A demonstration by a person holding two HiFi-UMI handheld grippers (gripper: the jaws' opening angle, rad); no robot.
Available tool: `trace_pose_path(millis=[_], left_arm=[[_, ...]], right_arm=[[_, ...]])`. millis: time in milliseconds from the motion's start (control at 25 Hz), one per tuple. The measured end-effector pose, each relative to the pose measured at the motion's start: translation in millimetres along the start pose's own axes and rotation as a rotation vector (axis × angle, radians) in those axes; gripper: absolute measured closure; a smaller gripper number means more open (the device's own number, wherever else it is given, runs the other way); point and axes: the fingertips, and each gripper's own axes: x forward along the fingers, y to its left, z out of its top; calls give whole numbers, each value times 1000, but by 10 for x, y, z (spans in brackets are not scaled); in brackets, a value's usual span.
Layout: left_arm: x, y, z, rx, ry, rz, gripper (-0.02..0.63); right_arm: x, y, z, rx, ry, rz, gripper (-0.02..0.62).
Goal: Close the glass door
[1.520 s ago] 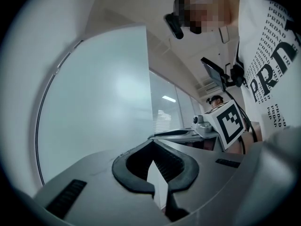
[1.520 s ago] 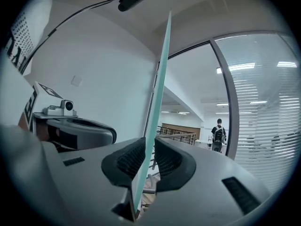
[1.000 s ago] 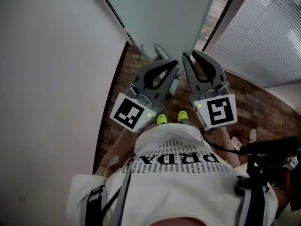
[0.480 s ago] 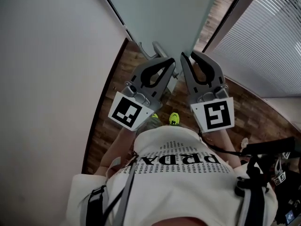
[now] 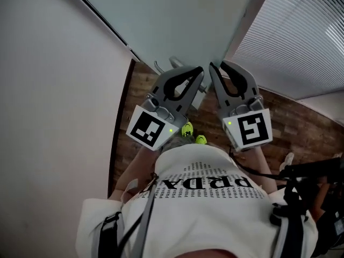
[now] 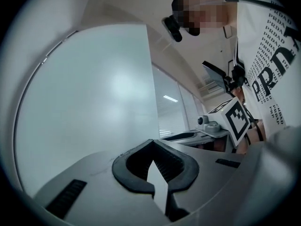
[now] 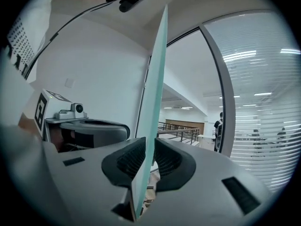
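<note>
The frosted glass door [image 5: 177, 15] fills the top of the head view, and its free edge runs down towards both grippers. My right gripper [image 5: 213, 67] is shut on that edge. In the right gripper view the greenish pane [image 7: 155, 102] passes straight between the right gripper's [image 7: 149, 142] jaws. My left gripper [image 5: 199, 71] is shut, close beside the right one, by the metal door handle [image 5: 161, 67]. In the left gripper view the door face [image 6: 94, 117] spreads out to the left of the left gripper [image 6: 153, 142]. Whether it touches the glass I cannot tell.
A white wall [image 5: 54, 90] stands close on the left. A glass partition with blinds [image 5: 301, 42] is on the right, with its frame post [image 7: 221, 88] just past the door edge. Wooden floor [image 5: 301, 117] lies below, and a person [image 7: 218, 131] stands far off beyond the doorway.
The door has swung towards the partition frame, and the strip of floor between its edge and the frame has narrowed. Both grippers moved with it, and the person's feet stepped forward.
</note>
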Motion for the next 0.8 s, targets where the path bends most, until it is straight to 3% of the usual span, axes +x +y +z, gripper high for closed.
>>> trace_pose_path(millis=[200, 440, 800], left_arm=[[25, -36, -11, 20, -12, -81, 614], [25, -57, 17, 35, -44, -100, 614], [47, -6, -80, 58, -61, -12, 614]], right_arm=[[-60, -107, -36, -24, 12, -73, 546], [-61, -145, -90, -66, 18, -94, 545], [-14, -53, -128, -110, -31, -26, 545]])
